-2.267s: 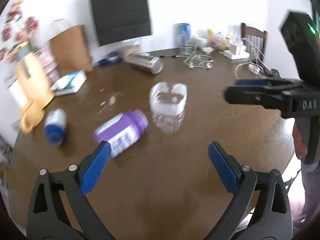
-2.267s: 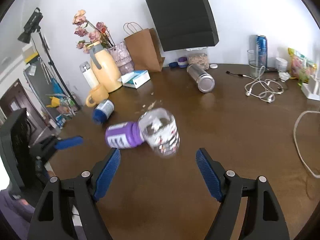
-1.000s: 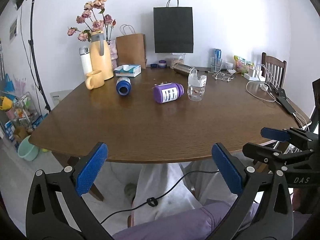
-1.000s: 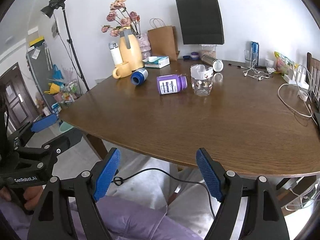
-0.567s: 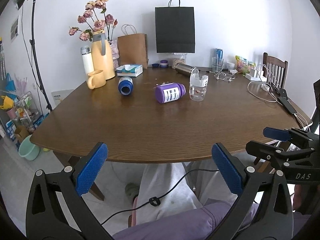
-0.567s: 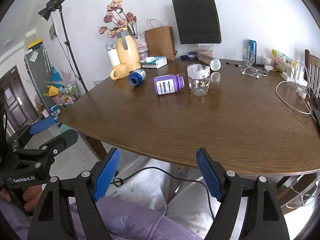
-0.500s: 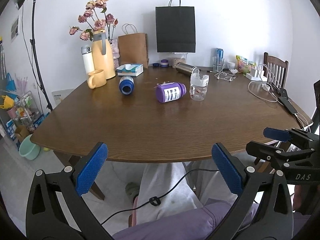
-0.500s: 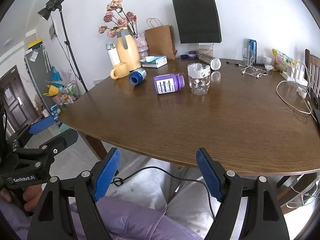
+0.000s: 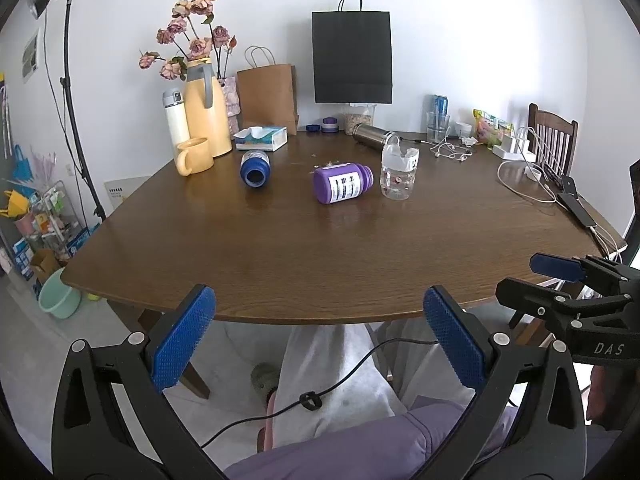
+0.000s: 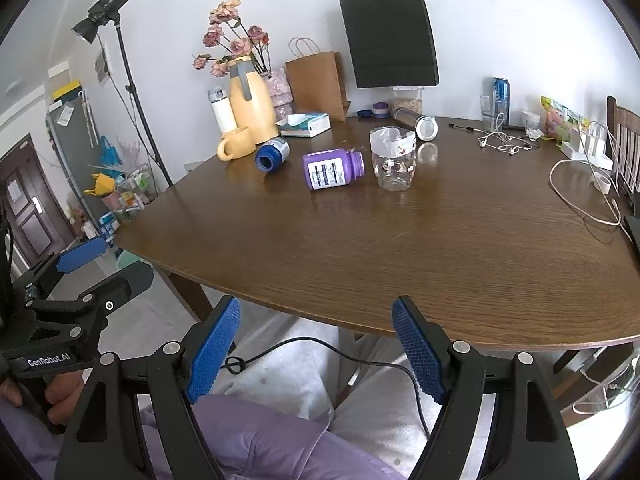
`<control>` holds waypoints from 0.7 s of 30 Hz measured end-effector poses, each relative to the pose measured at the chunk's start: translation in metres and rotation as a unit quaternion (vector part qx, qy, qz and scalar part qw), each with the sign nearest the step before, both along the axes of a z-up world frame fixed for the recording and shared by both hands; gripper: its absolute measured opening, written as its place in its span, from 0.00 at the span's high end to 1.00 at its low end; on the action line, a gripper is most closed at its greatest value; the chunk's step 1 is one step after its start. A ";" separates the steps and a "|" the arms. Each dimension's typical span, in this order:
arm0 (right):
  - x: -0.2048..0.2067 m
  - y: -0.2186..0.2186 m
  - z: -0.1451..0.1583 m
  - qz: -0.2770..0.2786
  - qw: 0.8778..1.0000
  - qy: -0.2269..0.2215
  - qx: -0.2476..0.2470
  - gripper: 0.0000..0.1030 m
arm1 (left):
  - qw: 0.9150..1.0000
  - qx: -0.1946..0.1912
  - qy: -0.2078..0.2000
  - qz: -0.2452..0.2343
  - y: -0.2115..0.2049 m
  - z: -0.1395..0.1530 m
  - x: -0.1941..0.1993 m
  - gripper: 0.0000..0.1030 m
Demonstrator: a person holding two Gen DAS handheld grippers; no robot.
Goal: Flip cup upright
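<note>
Now the cup point(image 10: 393, 159) stands upright on the table point(image 10: 400, 248), mouth up, just beside the purple bottle point(image 10: 333, 169) that lies on its side. A moment ago both grippers were close over the cup, and the cup looked tipped and blurry. Since then they have pulled far back, off the near edge of the table and down over the person's lap.

The left gripper point(image 9: 320, 336) has its jaws spread wide and holds nothing. The right gripper point(image 10: 314, 354) also has its jaws spread wide and holds nothing. Both are well apart from the cup.

In the left view the cup point(image 9: 399, 176) sits the same way, with its open top up and its flat bottom on the wood. A blue jar point(image 9: 255, 165) lies farther left, and a yellow mug point(image 9: 194, 155) stands near the table's left edge.

So the flip looks done. I think nothing more is needed, because the cup stands by itself and nothing touches it.
</note>
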State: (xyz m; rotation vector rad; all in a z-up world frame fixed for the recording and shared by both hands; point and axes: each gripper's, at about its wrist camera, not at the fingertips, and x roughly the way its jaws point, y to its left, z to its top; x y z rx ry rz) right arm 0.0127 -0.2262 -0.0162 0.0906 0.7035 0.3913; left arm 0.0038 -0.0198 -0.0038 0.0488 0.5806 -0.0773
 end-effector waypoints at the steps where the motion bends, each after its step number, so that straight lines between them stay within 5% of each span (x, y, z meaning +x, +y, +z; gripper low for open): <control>1: 0.001 0.000 0.000 0.000 1.000 0.001 0.000 0.20 | 1.000 0.000 0.001 0.000 0.000 0.000 0.000 0.00; 21: 0.001 -0.001 0.001 -0.001 1.000 0.001 0.001 0.20 | 1.000 -0.009 0.007 0.007 -0.004 -0.002 0.001 0.00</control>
